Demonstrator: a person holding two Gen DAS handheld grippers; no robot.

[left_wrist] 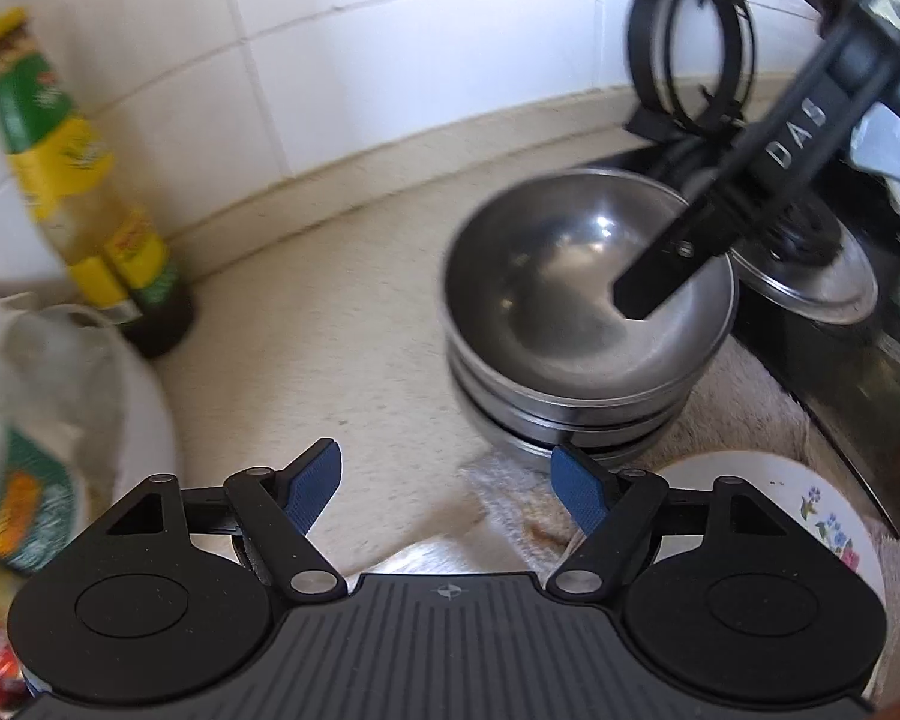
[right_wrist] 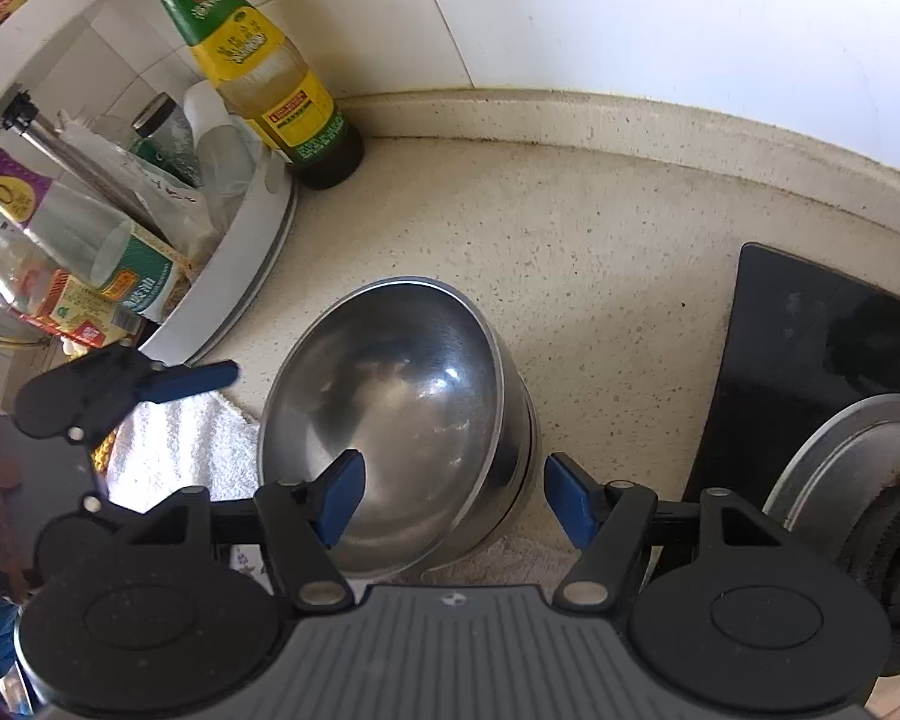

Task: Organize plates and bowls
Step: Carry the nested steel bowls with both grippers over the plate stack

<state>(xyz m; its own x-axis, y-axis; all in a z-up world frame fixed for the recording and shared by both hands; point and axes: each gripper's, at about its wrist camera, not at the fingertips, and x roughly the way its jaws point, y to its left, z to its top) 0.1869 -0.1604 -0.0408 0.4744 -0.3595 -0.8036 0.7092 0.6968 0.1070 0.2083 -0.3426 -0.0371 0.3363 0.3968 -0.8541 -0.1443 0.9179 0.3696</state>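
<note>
The shiny metal bowls in the middle looked light, hard and slippery, best held by the rim, and the right tool and left tool were wide open, holding nothing.

Left claw jaws spread wide, right claw jaws spread wide, both empty, angled downward

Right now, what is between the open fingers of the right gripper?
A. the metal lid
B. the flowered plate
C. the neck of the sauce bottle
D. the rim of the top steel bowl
D: the right gripper is open, one finger inside the top steel bowl and one outside its rim.
</note>
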